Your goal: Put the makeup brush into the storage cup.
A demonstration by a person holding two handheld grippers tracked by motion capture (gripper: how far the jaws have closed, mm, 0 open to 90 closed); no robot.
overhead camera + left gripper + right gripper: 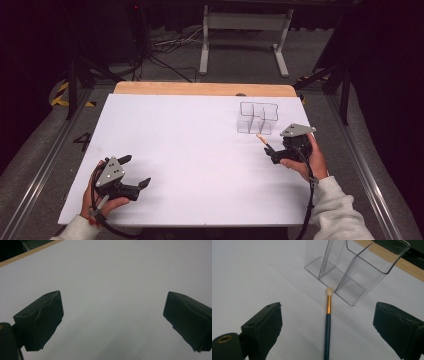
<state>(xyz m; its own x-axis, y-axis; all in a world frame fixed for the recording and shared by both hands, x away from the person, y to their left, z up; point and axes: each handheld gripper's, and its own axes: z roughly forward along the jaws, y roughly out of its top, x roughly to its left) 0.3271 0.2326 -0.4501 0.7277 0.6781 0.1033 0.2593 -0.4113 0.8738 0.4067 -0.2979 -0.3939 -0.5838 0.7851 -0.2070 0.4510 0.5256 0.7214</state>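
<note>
Makeup brush (327,322): slender, round dark-teal handle, gold metal ferrule, small cream rounded tip. It lies flat on the matte white tabletop (249,272), tip just short of the clear rigid plastic organizer (352,267), which has square compartments. The right claw (327,327) is spread apart, the handle between its jaws, untouched. The left claw (112,322) is spread, well apart from the organizer.

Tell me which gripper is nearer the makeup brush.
Right. The right gripper is open with the brush lying on the table between its jaws; the left gripper is open far across the table.
</note>
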